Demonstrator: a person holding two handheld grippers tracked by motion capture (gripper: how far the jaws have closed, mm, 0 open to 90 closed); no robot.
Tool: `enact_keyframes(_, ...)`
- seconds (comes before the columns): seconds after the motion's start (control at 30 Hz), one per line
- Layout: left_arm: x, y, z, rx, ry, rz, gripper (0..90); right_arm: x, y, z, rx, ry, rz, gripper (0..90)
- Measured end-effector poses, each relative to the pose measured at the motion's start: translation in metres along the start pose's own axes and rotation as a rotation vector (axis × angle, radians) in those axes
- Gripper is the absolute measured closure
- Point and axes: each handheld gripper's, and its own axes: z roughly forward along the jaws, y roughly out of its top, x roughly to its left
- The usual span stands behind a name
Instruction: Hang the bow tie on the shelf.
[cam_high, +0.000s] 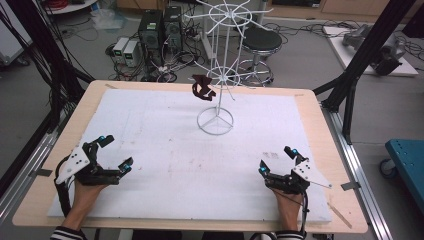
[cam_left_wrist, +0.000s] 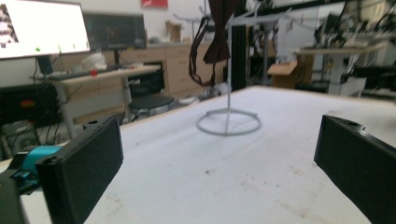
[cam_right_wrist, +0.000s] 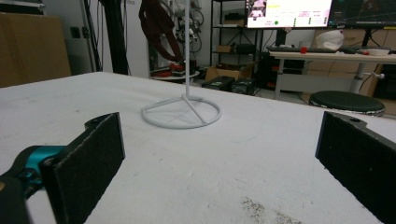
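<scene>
Over on the left, the left gripper (cam_high: 113, 151) rests low on the white tabletop (cam_high: 165, 150), jaws spread wide with nothing between them. It sits well apart from the white wire rack (cam_high: 216, 75) standing toward the far middle of the tabletop. On one of the rack's lower spokes hangs a dark red cloth (cam_high: 202, 88), drooping to the left of the pole; in the left gripper view the cloth (cam_left_wrist: 215, 44) dangles with a thin loop trailing down beside the pole.

That loop is the first worry: a jaw reaching in could snag the strap alone and drag the whole cloth sideways. The rack looks light and slim on its ring base (cam_high: 215, 122), so a pull along the spoke rather than off its tip could tip it over.

On the right, the right gripper (cam_high: 277, 160) lies near the front edge too, jaws likewise spread and empty. Coming in from that side, it has the pole and spokes between it and the cloth, so a knock against the wire seems the likelier slip.
</scene>
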Motion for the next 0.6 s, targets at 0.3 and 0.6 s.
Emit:
enact_keyframes(0.3, 0.002, -0.023, 0.001, 0.04, 0.047, -0.05, 1.7, 0.0, 0.0, 0.0, -0.003, 0.003, 0.002, 0.5)
enact_keyframes(0.6, 0.002, -0.024, -0.001, 0.025, 0.058, -0.055, 1.7, 0.0, 0.0, 0.0, 0.0, 0.002, -0.003, 0.5)
